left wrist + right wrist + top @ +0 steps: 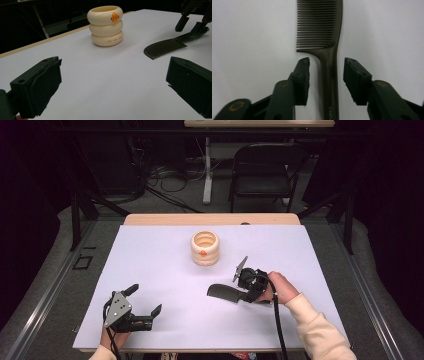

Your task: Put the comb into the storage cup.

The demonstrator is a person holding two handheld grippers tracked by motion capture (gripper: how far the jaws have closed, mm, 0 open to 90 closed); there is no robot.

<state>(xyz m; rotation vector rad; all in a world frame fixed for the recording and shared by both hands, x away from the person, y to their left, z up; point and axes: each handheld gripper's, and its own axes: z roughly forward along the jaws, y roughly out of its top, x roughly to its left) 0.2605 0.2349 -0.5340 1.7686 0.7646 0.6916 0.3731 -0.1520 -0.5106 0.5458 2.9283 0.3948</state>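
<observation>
White sheeting covers the desk [165, 320]. Nearest, the left claw [145, 306] rests released at its front-left; a cream ringed holder [205, 248] stands mid-desk; the black comb [225, 293] lies flat rightward, its handle between the right claw's [243, 282] unclenched jaws, gaps either side. Beyond, a folding chair [262, 170] occupies the dark room.

1. The comb [329, 37] runs off the top edge at 12 o'clock in the right gripper view, so its tooth end is cut off; its handle leaves the bottom edge at 6 o'clock, the printed word there cut short.
2. In the high view the right gripper [248, 279] covers the comb's handle — whether the pads touch it cannot be told there.
3. The small print on the cream ring stack [105, 25] is too small to read in the left gripper view.
4. The right gripper's body is cut off at 1 o'clock in that view.
</observation>
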